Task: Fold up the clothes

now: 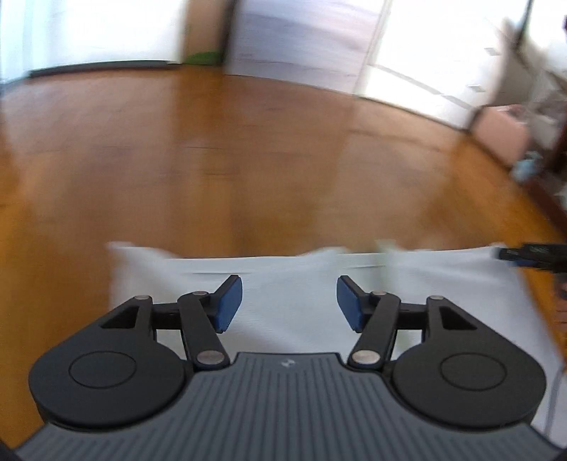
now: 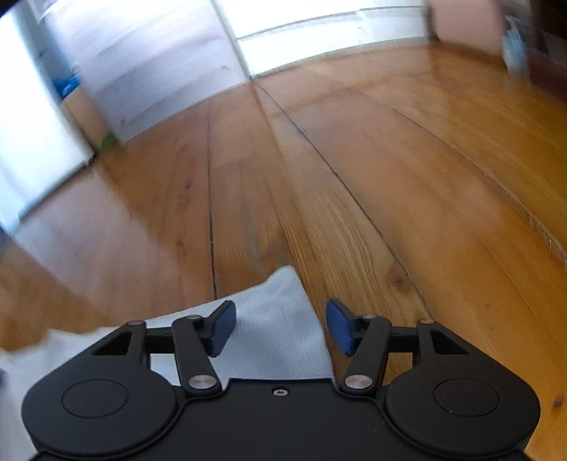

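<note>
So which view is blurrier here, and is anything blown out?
Left wrist view: heavy motion smear across the wooden floor and white cloth, windows blown out. Right wrist view: sharper floor grain, blur at the edges, glare at top.

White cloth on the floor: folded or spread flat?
Folded at least once, apparently: the white cloth shows layered edges along its far side on the wooden floor. How many folds, cannot tell; blurred.

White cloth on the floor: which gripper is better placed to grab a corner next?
Right, probably. The right gripper is open just behind the white cloth's corner; the left gripper hangs over mid-cloth, corners off to either side.
</note>
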Tool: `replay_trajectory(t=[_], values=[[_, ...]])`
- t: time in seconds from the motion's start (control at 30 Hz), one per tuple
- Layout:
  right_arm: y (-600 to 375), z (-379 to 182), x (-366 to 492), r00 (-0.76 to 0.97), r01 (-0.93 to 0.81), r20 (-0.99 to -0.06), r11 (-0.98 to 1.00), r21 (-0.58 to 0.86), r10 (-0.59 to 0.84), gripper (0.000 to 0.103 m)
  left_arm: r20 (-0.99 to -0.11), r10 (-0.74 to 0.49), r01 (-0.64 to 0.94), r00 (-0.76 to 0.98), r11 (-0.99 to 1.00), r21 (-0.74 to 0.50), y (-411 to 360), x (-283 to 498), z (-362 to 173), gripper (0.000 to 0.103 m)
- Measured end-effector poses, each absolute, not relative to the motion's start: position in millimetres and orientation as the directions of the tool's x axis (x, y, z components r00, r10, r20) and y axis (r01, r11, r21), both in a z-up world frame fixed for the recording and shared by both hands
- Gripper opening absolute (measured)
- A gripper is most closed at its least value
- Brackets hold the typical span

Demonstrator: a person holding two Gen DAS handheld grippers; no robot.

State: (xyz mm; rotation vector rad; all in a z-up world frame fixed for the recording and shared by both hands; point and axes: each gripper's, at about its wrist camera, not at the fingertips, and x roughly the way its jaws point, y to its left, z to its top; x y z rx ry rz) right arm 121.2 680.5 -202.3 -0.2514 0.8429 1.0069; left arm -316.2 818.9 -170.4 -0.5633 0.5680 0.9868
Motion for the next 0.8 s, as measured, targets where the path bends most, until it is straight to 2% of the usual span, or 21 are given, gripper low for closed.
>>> replay_trajectory(t=[0.03,0.1,0.17,0.27,0.37,0.43,0.5,0.57,0.67,0.73,0.8], values=[[683,-200,115,0.31,-0.84,-0.707,0.531,0.11,0.636,0.003,-0.673,0.617,-0.896,0.409,0.411,-0.168,822,-327,-171,0.058],[687,-195,102,0.418,-0.852,-0.655,0.522,-0.041,0.63,0.003,-0.677,0.617,-0.906,0.401,0.377,-0.193,830,-346,-172,0.058],[691,-192,106,0.446,-0.833,-0.645,0.551,-0.046,0.62,0.003,-0.682,0.613,-0.912,0.398,0.343,-0.224,839,-365,-173,0.058],[694,-192,108,0.467,-0.822,-0.644,0.566,-0.063,0.606,0.003,-0.686,0.62,-0.914,0.382,0.365,-0.178,848,-372,-172,0.059],[693,-195,105,0.496,-0.805,-0.663,0.584,-0.108,0.561,0.003,-0.706,0.598,-0.909,0.379,0.385,-0.162,851,-375,-177,0.064],[697,-197,106,0.554,-0.752,-0.681,0.639,-0.162,0.479,0.008,-0.718,0.577,-0.906,0.389,0.382,-0.184,848,-374,-181,0.064],[693,-182,97,0.621,-0.687,-0.624,0.712,-0.143,0.474,0.02,-0.718,0.564,-0.899,0.407,0.388,-0.205,843,-372,-184,0.064],[692,-166,86,0.488,-0.766,-0.614,0.642,0.041,0.621,0.02,-0.709,0.567,-0.889,0.418,0.417,-0.191,837,-367,-185,0.064],[721,-147,48,0.182,-0.895,-0.626,0.392,0.215,0.759,0.02,-0.694,0.596,-0.886,0.404,0.444,-0.134,830,-359,-183,0.064],[754,-146,17,-0.06,-0.932,-0.677,0.2,0.301,0.734,0.023,-0.692,0.602,-0.888,0.399,0.441,-0.128,830,-356,-182,0.064],[788,-151,-17,-0.295,-0.915,-0.72,0.03,0.401,0.629,0.033,-0.694,0.598,-0.89,0.401,0.432,-0.142,831,-356,-181,0.064]])
